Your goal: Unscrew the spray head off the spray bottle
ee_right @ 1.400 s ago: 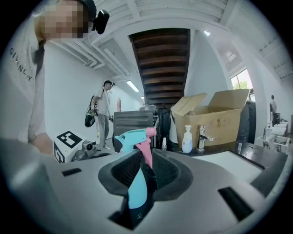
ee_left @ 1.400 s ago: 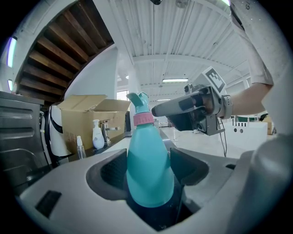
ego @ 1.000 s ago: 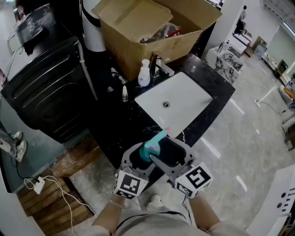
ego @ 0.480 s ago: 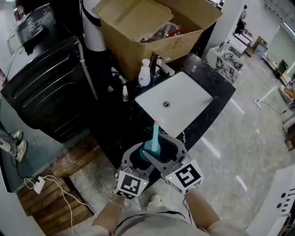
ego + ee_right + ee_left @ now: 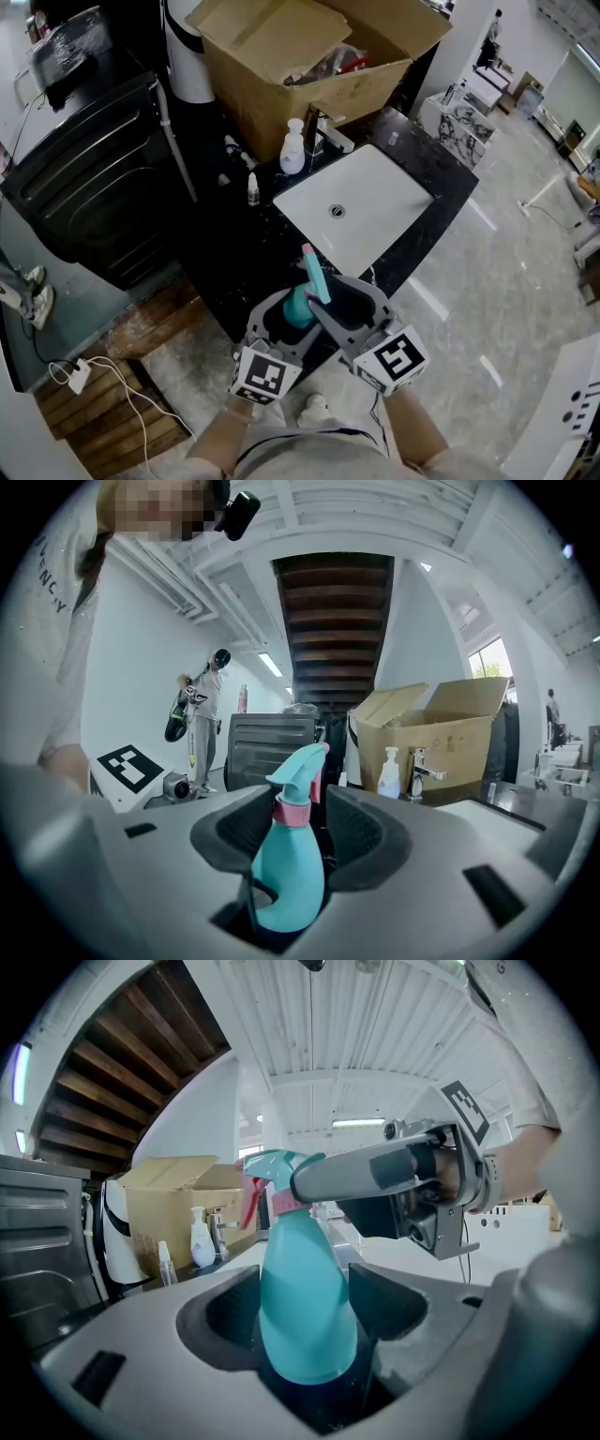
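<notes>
My left tool (image 5: 305, 1302) held the spray bottle (image 5: 286, 874), probably light and slippery, by its belly at 6 o'clock from the sink (image 5: 380, 192) while my right tool (image 5: 305, 822) was closing round the stiff collar (image 5: 291, 810).

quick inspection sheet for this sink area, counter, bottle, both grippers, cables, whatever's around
surface: black countertop with a white sink set in it.
job's things: teal spray bottle held in the air; spray head on, above a pink collar.
clutter: cardboard box, pump bottle, small spray bottle and faucet behind the sink.
grippers: left gripper clamped on the bottle's body; right gripper jaws closing round the collar, a gap showing on one side.
cables: white cable and power strip on the floor.
surroundings: black appliance beside the counter; wooden planks; a person standing far off.
</notes>
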`<state>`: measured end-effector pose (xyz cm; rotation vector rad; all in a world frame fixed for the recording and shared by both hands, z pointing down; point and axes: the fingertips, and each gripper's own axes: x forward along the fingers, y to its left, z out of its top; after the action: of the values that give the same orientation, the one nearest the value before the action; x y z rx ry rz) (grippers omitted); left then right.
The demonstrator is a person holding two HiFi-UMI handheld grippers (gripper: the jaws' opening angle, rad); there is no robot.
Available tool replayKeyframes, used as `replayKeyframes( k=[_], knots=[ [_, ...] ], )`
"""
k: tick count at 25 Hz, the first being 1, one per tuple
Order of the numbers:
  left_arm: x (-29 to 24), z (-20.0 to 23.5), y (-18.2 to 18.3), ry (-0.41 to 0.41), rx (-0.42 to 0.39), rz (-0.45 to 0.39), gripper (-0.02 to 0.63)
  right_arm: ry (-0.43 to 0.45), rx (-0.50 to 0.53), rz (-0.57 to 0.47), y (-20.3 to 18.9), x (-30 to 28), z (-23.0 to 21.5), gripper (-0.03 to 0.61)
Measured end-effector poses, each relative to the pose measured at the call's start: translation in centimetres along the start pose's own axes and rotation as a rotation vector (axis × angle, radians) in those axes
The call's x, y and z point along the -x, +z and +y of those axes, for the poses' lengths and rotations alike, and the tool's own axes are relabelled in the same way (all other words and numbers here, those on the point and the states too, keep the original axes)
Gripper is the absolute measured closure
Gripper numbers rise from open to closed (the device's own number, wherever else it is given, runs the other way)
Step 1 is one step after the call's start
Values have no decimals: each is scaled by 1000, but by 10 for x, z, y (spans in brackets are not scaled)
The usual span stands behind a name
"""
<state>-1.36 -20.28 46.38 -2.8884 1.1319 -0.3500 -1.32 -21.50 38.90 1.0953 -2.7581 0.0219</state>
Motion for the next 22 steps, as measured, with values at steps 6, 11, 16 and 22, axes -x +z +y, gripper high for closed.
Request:
replayKeyframes(
  k=[6, 11, 16, 22],
  knots=[
    [-1, 1, 1, 3, -1, 1, 316, -11, -33, -13, -1, 9, -10, 391],
    [0, 1, -2, 3, -1, 3, 316, -48, -81, -23, -5, 14, -22, 408],
    [0, 2, -2, 13, -1, 12, 318, -39, -113, -22, -6, 12, -24, 415],
    [-1, 4, -2, 13, -4, 13, 318, -8, -61, -70, 9, 16, -9, 397]
  ],
)
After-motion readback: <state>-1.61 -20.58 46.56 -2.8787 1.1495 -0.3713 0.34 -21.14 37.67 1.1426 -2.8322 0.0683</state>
